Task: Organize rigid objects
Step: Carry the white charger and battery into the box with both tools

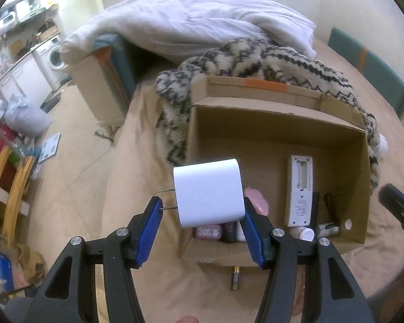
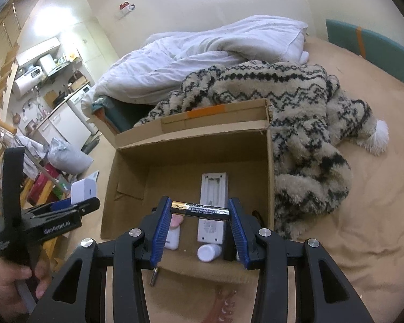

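Note:
An open cardboard box (image 1: 277,113) (image 2: 191,137) stands on a tan bed sheet. Inside lie a white remote (image 1: 300,188) (image 2: 214,185) face down, a white bottle (image 2: 208,251), a pink item (image 1: 257,200) and some dark pieces. My left gripper (image 1: 202,207) is shut on a white plug charger (image 1: 208,193), prongs against the left pad, held over the box's near left corner. The right wrist view shows that left gripper (image 2: 75,204) and charger (image 2: 84,189) left of the box. My right gripper (image 2: 200,210) is shut end to end on a black AAA battery (image 2: 200,209) above the box.
A second battery (image 1: 235,280) (image 2: 155,276) lies on the sheet just in front of the box. A black-and-cream patterned blanket (image 2: 296,102) and a white duvet (image 1: 188,24) crowd the box's far and right sides. The bed edge drops to a cluttered floor (image 1: 48,145) at left.

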